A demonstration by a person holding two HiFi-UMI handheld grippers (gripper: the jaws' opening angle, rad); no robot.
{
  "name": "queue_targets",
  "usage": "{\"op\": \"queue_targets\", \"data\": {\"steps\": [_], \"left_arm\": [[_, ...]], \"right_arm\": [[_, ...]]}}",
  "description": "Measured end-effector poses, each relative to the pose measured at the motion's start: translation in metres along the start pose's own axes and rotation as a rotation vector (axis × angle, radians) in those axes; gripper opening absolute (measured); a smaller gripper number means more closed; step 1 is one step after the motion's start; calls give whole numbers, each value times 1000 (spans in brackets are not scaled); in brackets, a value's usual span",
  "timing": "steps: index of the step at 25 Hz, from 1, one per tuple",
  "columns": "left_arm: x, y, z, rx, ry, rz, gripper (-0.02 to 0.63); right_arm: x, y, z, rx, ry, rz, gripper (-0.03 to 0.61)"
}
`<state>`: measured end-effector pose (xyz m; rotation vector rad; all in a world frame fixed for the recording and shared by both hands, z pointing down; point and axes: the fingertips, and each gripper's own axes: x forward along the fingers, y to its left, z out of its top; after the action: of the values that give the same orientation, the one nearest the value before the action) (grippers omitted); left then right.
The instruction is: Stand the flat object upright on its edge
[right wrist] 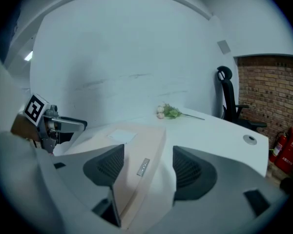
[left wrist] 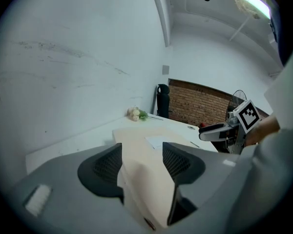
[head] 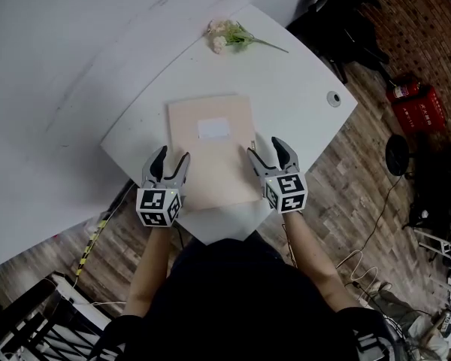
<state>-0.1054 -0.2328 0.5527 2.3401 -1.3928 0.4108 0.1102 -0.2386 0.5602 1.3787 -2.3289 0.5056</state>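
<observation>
I am looking down at both claws over the near end of the table (head: pixel 304 89). The left gripper (head: pixel 173 156) is gaping around the near-left corner of the box (head: pixel 210 160), and the right gripper (head: pixel 267 149) around its right edge. I cannot tell whether the pads are touching it. The box is lying flat. Beyond it are flowers (head: pixel 229 34).

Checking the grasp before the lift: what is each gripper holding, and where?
Nothing is clamped yet. The left gripper and right gripper straddle opposite side edges of the flat beige box, jaws apart.
</observation>
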Motion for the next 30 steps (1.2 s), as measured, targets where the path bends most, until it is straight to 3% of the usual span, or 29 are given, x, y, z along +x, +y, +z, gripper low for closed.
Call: {"op": "queue_targets", "data": {"steps": [13,24,30], "left_arm": [[12,10,-52,-214,199,-67,328],[19,13,-73,-604,251,-186,356],[22,9,-75,-693,261,-250,370]], "right_arm": [[28,6,-39,230,166,169,318],[34,14,-55,452,253,311,330],[38,14,-60,523,293,329,330]]}}
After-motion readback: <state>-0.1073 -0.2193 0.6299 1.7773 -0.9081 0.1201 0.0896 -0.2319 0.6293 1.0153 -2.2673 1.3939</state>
